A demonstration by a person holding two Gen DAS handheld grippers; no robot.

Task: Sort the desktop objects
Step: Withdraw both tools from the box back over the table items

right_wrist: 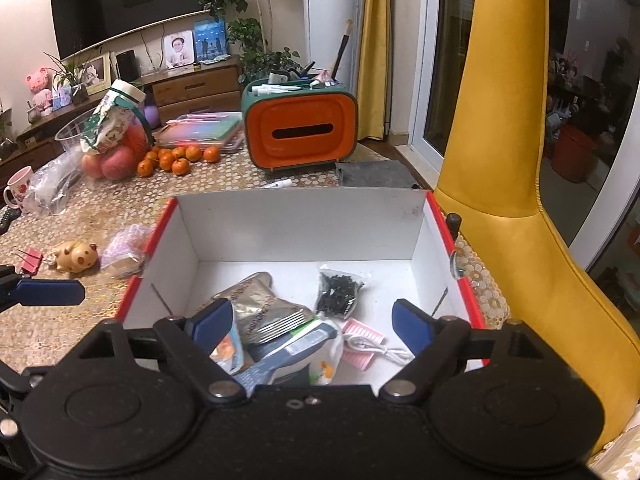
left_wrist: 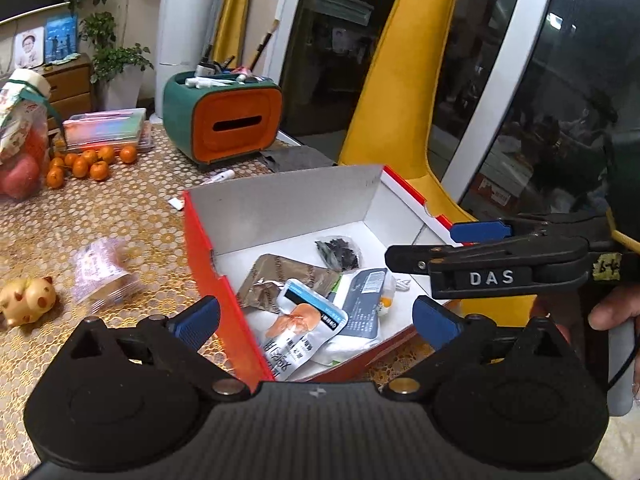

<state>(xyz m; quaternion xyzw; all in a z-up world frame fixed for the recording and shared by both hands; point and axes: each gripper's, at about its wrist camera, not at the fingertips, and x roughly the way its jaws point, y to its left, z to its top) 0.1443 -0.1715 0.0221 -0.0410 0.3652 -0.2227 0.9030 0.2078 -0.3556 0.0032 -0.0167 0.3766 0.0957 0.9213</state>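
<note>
We hold the left gripper (left_wrist: 316,320) and right gripper (right_wrist: 312,326) spread wide and empty above the box (right_wrist: 300,220). The packets (right_wrist: 264,312) lie piled inside, long axes askew; our fingers hide the near ones.

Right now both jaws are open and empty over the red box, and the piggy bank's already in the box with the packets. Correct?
Not quite. The piggy bank is not in the red box; it sits on the table left of it, as the right wrist view shows. The rest holds: the left gripper and right gripper are open and empty, and the packets lie inside.
</note>
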